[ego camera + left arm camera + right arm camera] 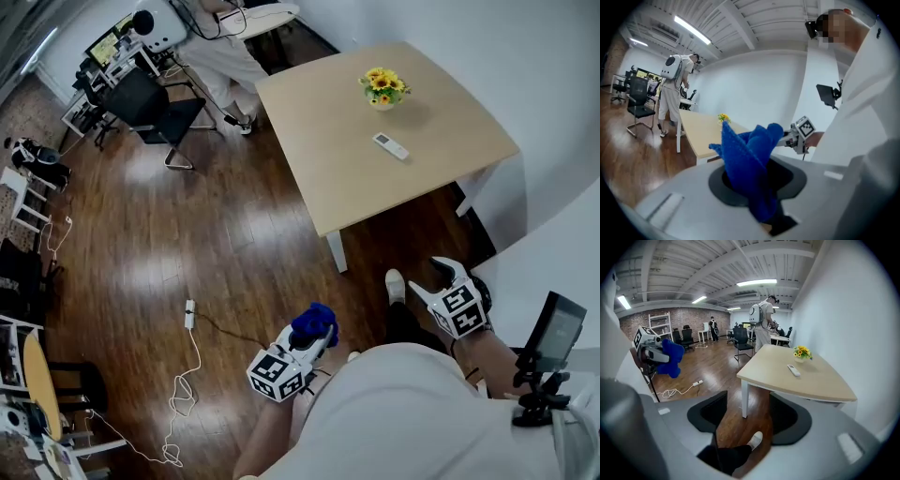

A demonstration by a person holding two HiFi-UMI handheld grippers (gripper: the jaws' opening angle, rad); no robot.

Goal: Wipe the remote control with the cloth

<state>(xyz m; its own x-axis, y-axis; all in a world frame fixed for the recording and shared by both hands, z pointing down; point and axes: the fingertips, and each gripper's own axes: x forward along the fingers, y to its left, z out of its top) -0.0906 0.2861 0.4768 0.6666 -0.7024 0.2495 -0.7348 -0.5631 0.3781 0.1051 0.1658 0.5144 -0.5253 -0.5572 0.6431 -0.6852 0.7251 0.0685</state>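
Blue cloth (747, 157) in left gripper (317, 341)

the remote control (391, 146) is a slim white bar lying flat on the pale wooden table (328, 178), its long axis running from about 10 to 4 o'clock in the head view. it lies near the small pot of yellow flowers (382, 89), at that pot's 5 o'clock and not touching it. the cloth (314, 324) is deep blue, bunched into upright folds and pinched at its lower end between the jaws of the left gripper (322, 343), well apart from the remote at roughly its 7 o'clock, off the table.
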